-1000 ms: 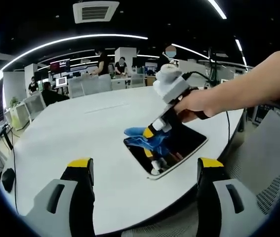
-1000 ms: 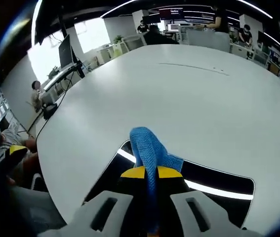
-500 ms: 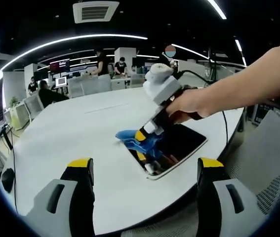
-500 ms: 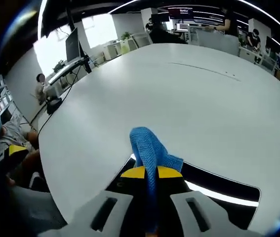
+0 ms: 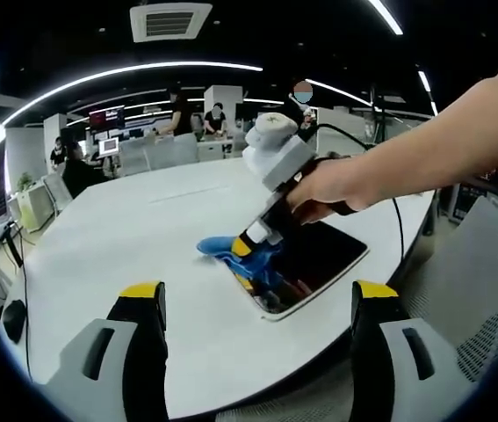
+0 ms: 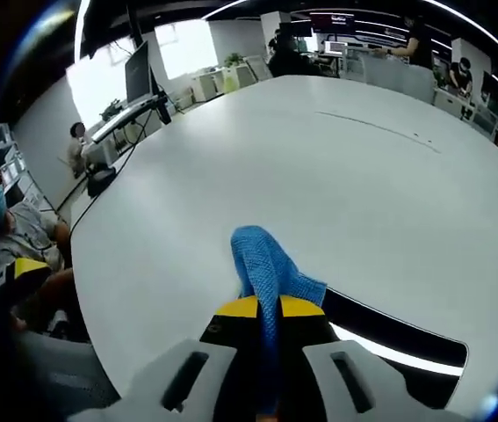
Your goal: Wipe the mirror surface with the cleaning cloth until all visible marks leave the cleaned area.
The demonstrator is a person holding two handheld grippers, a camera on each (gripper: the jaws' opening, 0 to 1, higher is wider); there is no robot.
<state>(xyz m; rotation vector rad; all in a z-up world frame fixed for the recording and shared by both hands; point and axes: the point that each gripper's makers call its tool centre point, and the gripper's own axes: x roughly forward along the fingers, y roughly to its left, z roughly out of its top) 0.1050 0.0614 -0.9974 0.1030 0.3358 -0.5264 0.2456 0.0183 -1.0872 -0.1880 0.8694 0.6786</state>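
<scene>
Clamped tight on a fold of the blue cleaning cloth, yellow-tipped jaws of the right gripper pressed together so the loose end bunches up ahead of the tips and drags under them. Just beneath and behind those tips, the dark mirror, lying flat on the white table; cloth end spilling past the mirror's near corner onto bare tabletop, likely at the outer reach of a wiping stroke. Seen from the left gripper view: right gripper angled down steeply, held by a hand, cloth pinned at the mirror corner. Left gripper jaws spread wide, holding nothing, parked well short of the mirror, probably to stay clear and keep everything in sight
</scene>
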